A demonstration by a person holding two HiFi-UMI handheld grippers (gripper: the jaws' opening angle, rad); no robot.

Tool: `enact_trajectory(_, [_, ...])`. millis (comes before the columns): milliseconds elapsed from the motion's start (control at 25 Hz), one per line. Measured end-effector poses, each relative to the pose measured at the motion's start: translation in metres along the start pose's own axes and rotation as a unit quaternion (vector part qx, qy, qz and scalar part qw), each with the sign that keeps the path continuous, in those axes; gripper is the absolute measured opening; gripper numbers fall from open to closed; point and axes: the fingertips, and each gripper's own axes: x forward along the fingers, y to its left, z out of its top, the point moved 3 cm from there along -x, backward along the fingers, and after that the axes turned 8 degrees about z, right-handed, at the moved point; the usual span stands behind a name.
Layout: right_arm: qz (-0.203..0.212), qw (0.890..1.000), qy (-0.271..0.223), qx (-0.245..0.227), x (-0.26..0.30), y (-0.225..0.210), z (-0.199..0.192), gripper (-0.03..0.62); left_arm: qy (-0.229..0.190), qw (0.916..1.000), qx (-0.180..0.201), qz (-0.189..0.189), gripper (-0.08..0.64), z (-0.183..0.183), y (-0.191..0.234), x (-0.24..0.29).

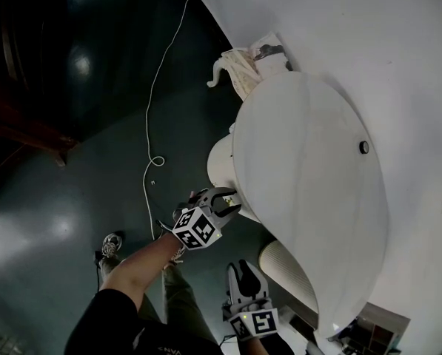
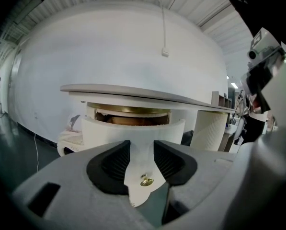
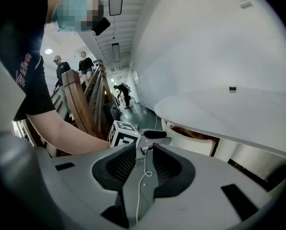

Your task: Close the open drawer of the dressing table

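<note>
The drawer (image 2: 133,128) stands open just ahead of my left gripper (image 2: 142,152), whose half-parted fingers (image 2: 111,164) frame its brass knob (image 2: 146,180) ungripped; I should push the front squarely inward, with the right gripper (image 3: 143,153) wide and empty.

Dark glossy floor (image 1: 58,198), white wall (image 1: 398,35)

Fisheye views, bent and ringed with black at the edges. Ceiling lights glare as round spots on the dark glossy floor (image 1: 72,65) — the white wall (image 1: 369,21) and table top (image 1: 309,161) sit bright, evenly lit, softly shadowed underneath.
</note>
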Motion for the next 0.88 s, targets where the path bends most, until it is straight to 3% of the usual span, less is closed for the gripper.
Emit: enact_trajectory(880, [-0.002,1.0,0.006,0.022,-0.001,-0.018,-0.014,0.114,-0.021,0.9998,-0.005,-0.002,0.179,0.016,0.005,0.046])
